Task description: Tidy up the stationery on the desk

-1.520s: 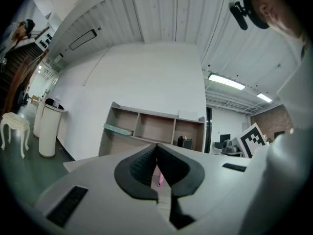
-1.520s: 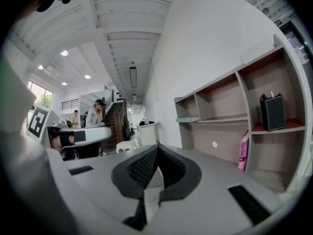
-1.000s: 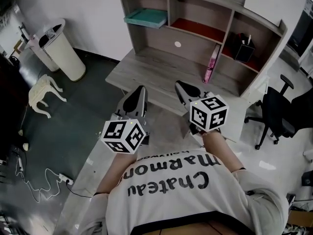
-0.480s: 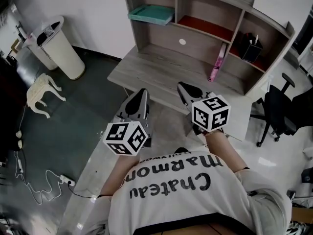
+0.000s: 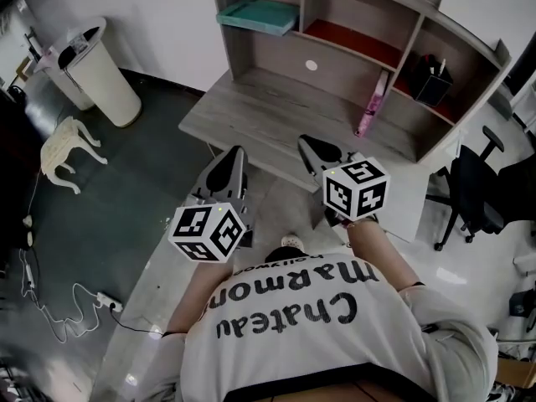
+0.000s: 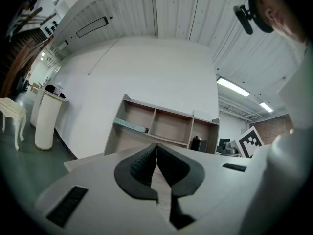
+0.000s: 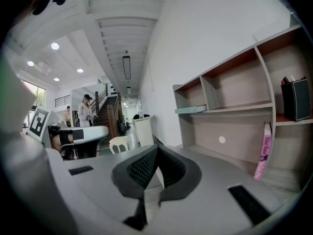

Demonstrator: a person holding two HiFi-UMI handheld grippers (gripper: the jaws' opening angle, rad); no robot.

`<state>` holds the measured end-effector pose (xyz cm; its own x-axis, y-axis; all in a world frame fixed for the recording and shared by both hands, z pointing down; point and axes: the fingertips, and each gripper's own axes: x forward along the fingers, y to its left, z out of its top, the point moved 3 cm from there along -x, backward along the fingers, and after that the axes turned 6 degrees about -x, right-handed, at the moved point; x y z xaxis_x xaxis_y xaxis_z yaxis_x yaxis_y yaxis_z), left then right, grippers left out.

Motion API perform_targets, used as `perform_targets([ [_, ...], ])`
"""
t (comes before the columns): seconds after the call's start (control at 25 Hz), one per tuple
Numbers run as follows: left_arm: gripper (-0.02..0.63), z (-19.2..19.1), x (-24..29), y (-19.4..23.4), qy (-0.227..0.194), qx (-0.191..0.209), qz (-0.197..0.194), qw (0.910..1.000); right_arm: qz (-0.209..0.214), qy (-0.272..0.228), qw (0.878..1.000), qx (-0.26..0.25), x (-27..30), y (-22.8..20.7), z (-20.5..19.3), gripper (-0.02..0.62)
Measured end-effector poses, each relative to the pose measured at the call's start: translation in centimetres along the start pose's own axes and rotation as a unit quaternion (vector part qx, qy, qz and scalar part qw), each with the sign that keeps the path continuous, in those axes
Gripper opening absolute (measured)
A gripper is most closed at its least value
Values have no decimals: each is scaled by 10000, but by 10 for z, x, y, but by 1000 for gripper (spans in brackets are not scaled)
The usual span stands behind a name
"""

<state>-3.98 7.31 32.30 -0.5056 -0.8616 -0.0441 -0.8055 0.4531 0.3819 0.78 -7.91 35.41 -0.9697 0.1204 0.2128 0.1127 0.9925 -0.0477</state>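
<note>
Holding both grippers side by side near the front edge of the desk (image 5: pixel 251 120), I have them pointed toward its back. My left gripper (image 5: pixel 232 154) has its jaws pressed together at the tips with nothing between them. My right gripper (image 5: pixel 310 144) is the same, pads closed on each other and empty.

A pink book (image 5: pixel 369 107) stands on end at the back right of the desk, against an upright of the shelf unit (image 5: pixel 469 53) that sits on the desk. A teal tray (image 5: pixel 260 13) lies in the upper left compartment above the desk. A black pen pot (image 5: pixel 431 82) sits in the right compartment, above the desk's right end, with pens sticking out of it.

On the floor well left of the desk stand a white bin (image 5: pixel 100 78) and a small white stool (image 5: pixel 67 151). A black office chair (image 5: pixel 477 193) is off the desk's right end.
</note>
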Motion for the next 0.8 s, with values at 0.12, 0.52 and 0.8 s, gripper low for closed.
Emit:
perform_targets([
  [0.12, 17, 7, 10, 5, -21, -21, 82, 10000, 43, -7, 10000, 74, 11, -9, 5, 12],
  [0.52, 17, 20, 59, 14, -110, 61, 162, 9998, 198, -158, 9997, 27, 45, -44, 32, 12],
  [0.8, 17, 29, 90, 24, -187, 119, 254, 9994, 334, -200, 9992, -4, 72, -68, 45, 12],
])
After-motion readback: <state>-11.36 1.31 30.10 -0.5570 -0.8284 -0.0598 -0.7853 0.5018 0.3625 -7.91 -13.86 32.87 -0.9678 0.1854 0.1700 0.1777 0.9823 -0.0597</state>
